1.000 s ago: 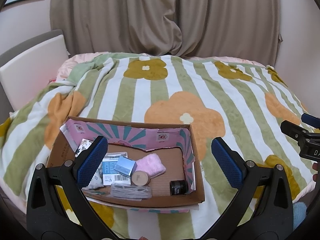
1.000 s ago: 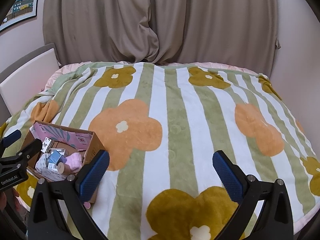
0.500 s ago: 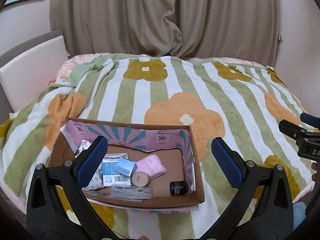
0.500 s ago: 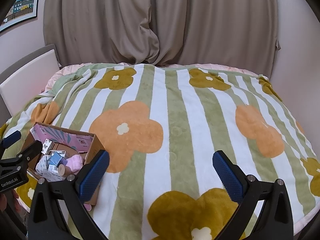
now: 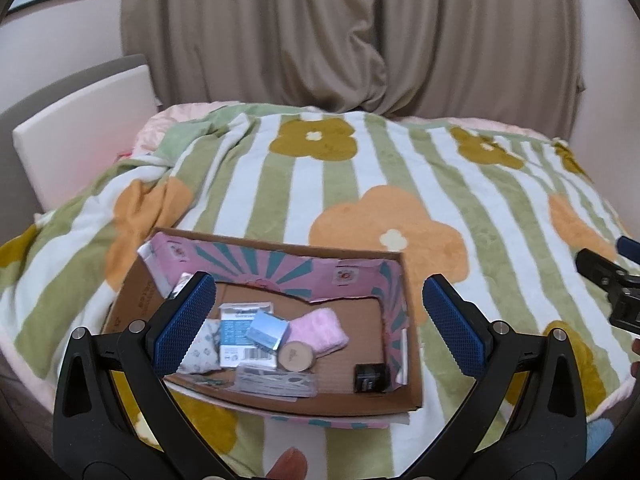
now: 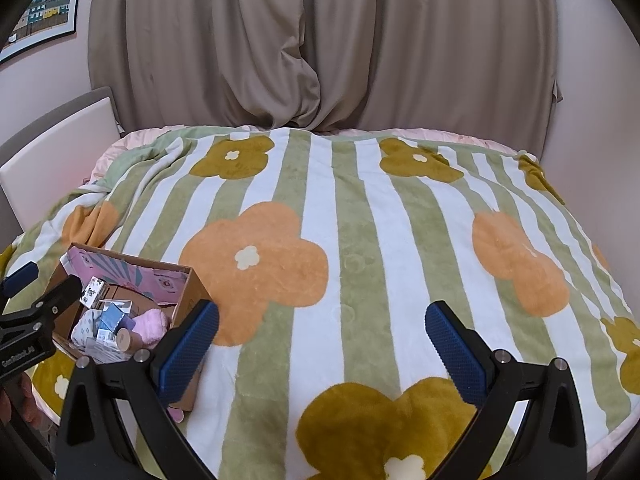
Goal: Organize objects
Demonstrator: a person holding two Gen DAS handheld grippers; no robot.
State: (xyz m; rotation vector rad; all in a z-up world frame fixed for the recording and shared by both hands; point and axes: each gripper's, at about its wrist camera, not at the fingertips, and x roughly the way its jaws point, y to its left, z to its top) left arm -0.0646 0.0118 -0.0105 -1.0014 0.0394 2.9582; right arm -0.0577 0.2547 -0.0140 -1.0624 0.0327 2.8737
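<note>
**Two grippers wide and empty; all small items sit in the box, left side**

Two grippers held above the near edge of the bed. Left gripper [image 5: 316,320]: jaws spread wide, nothing between the pads. Right gripper [image 6: 320,344]: jaws equally wide, nothing held, only bare blanket [image 6: 360,240] ahead of it.

Just beyond the left gripper lies the cardboard box [image 5: 412,360], open-topped, pink lining on its far and right walls. It sits on the blanket near the bed's front left corner, long axis running left to right across the left camera's view.

Contents, near to far:
- clear flat packet [image 5: 276,382] against the near wall
- small black jar [image 5: 370,377] in the near right corner
- round wooden lid [image 5: 296,356]
- blue box [image 5: 267,330] on a white carton [image 5: 240,334]
- pink cloth [image 5: 318,330], long axis slanting toward the far left
- patterned pouch [image 5: 202,346] behind the left finger

No loose item shows on the blanket outside the box.

Key relation: the box lies straight ahead of and below the left jaws; from the right gripper it lies off to the left, beyond its left finger. Left hand is plainly nearer.

Judgement: items gathered in one box fit either a finished sort or a box waiting to be unpacked; cannot settle which.
</note>
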